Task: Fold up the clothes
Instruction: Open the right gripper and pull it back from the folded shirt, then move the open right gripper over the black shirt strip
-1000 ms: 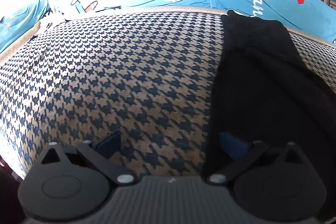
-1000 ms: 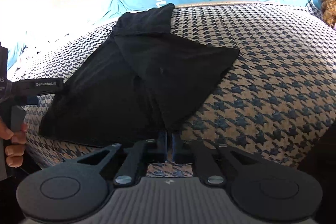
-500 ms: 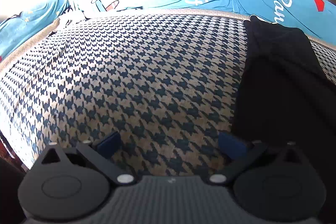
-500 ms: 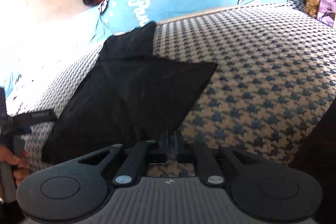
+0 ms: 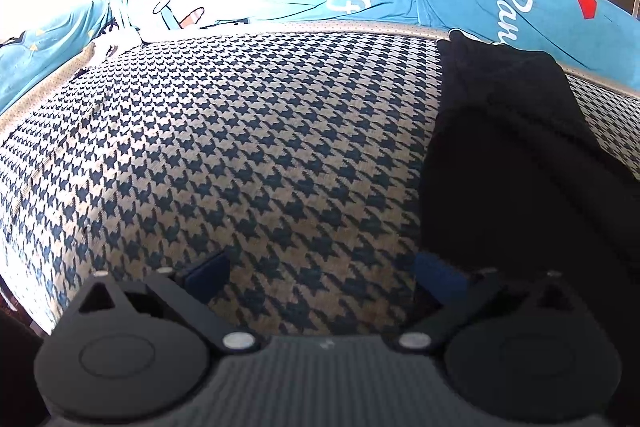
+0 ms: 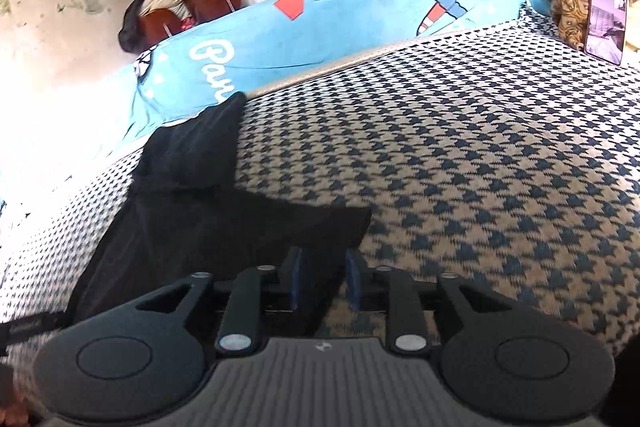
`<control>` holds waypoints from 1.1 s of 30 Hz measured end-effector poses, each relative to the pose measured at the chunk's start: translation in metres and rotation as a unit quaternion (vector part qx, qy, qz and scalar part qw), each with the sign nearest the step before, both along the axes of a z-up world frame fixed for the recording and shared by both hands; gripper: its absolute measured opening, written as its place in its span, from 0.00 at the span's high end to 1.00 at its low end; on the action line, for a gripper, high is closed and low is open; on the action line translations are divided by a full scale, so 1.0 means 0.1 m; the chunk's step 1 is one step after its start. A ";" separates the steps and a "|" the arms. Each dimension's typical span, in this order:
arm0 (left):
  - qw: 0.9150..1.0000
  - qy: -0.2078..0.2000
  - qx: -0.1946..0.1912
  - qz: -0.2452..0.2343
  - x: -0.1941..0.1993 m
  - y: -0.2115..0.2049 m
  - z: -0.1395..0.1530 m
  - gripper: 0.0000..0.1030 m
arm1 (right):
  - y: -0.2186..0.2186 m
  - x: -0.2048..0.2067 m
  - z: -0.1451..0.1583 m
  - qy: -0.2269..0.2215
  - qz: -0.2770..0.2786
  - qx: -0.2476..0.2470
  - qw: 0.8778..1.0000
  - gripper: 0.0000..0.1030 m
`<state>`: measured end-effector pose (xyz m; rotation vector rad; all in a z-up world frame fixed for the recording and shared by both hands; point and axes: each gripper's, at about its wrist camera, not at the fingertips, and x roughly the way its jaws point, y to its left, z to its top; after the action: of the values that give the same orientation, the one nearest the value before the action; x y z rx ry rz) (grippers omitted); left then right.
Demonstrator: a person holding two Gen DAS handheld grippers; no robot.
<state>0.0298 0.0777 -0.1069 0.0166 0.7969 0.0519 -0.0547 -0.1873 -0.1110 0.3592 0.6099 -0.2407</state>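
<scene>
Black garment (image 6: 192,227) lies half-folded on my houndstooth-covered bed (image 6: 480,187), far end against the blue printed sheet (image 6: 360,23). My right gripper (image 6: 322,279) sits at the near folded corner; its jaws have just been opening and stand narrow, cloth edge between them, pads not pressing as far as I can tell. My left gripper (image 5: 320,275) hovers with jaws wide and empty over bare houndstooth, garment (image 5: 520,187) just beside its right finger. Risk: if I pull the right gripper back while the fabric is between the pads, it could snag and drag the flap open. The dark cloth also hides its edges, so the next grasp could miss a layer.
</scene>
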 end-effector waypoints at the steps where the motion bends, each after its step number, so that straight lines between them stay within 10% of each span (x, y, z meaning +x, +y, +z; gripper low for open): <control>1: 1.000 0.000 -0.002 0.000 0.00 0.00 0.00 0.00 | -0.02 0.04 -0.01 0.000 -0.004 -0.002 1.000 0.70; 14: 1.000 0.003 -0.011 0.001 0.01 -0.01 0.00 0.00 | -0.11 0.36 -0.20 -0.002 -0.004 -0.039 0.999 0.62; 22: 1.000 0.002 -0.013 0.004 0.01 0.00 0.01 0.00 | -0.03 0.37 -0.18 -0.007 0.015 -0.059 0.998 0.86; 33: 1.000 -0.002 -0.024 0.012 0.01 0.06 0.05 0.00 | 0.62 0.12 0.29 -0.084 0.175 0.010 0.981 0.86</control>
<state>0.0311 0.0839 -0.1019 -0.0390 0.7938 0.0546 -0.0432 -0.1248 -0.0821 0.2834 0.4980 0.1320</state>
